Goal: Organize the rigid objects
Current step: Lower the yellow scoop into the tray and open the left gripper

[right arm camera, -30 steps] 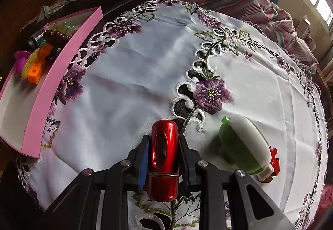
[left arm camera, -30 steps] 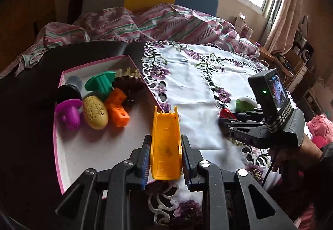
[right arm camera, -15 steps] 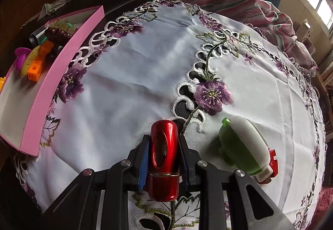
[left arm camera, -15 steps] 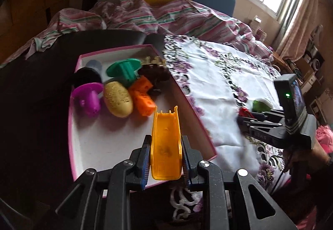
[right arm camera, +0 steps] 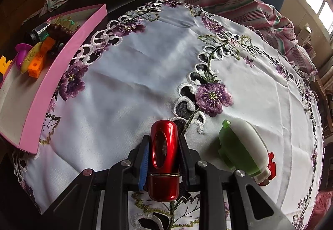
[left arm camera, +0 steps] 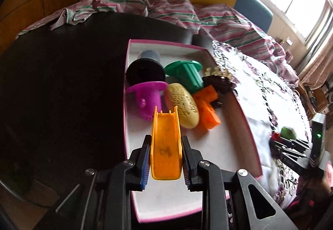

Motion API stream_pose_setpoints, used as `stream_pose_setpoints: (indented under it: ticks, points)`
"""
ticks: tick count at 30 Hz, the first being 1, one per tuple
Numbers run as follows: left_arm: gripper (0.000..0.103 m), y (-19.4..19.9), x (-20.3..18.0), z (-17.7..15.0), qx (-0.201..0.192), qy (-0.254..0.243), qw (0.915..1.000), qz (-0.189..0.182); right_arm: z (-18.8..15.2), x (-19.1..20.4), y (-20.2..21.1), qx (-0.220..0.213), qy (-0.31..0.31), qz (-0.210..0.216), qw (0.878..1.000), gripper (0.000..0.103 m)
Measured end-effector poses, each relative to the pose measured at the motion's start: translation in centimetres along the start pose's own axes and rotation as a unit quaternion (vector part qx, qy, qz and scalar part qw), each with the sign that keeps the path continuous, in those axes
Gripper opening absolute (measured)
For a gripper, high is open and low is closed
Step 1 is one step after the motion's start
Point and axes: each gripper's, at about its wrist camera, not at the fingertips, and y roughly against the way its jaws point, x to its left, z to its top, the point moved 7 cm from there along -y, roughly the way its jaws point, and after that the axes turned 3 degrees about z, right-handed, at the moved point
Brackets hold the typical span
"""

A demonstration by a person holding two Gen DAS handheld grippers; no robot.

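Observation:
My left gripper (left arm camera: 165,147) is shut on an orange plastic chute piece (left arm camera: 165,146) and hangs over the near part of the pink-rimmed tray (left arm camera: 247,126). In the tray lie a purple peg (left arm camera: 146,94), a yellow oval (left arm camera: 183,109), orange blocks (left arm camera: 207,105), a green peg (left arm camera: 187,71) and a black cylinder (left arm camera: 144,69). My right gripper (right arm camera: 164,146) is shut on a shiny red cylinder (right arm camera: 164,157) low over the embroidered cloth. A green-and-white bottle (right arm camera: 241,148) lies just right of it, covering part of a red piece (right arm camera: 270,167).
The white tablecloth (right arm camera: 145,76) with purple flowers covers the round table; its left part is bare dark tabletop (left arm camera: 62,84). A striped blanket (left arm camera: 166,9) and a cushioned chair lie behind. In the right wrist view the tray (right arm camera: 52,82) stands at the left edge.
My left gripper has carried the orange chute leftward from over the cloth's edge to above the tray and has rolled. The right gripper and the red cylinder have stayed put.

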Motion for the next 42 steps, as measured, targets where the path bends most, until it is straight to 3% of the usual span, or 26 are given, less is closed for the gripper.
stream_pose_setpoints:
  ticks: [11,28,42]
  points:
    - [0.027,-1.8,0.8,-0.2,0.007,-0.008,0.9995,0.030,0.1,0.0,0.0,0.000,0.000,0.000,1.000,0.025]
    - [0.030,1.1,0.6,-0.5,-0.033,-0.026,0.9965,0.073,0.1,0.1,0.2,-0.001,0.006,-0.007,1.000,0.025]
    - [0.030,2.9,0.4,-0.6,-0.050,-0.033,0.9953,0.076,0.2,0.1,0.3,-0.001,0.007,-0.010,1.000,0.025]
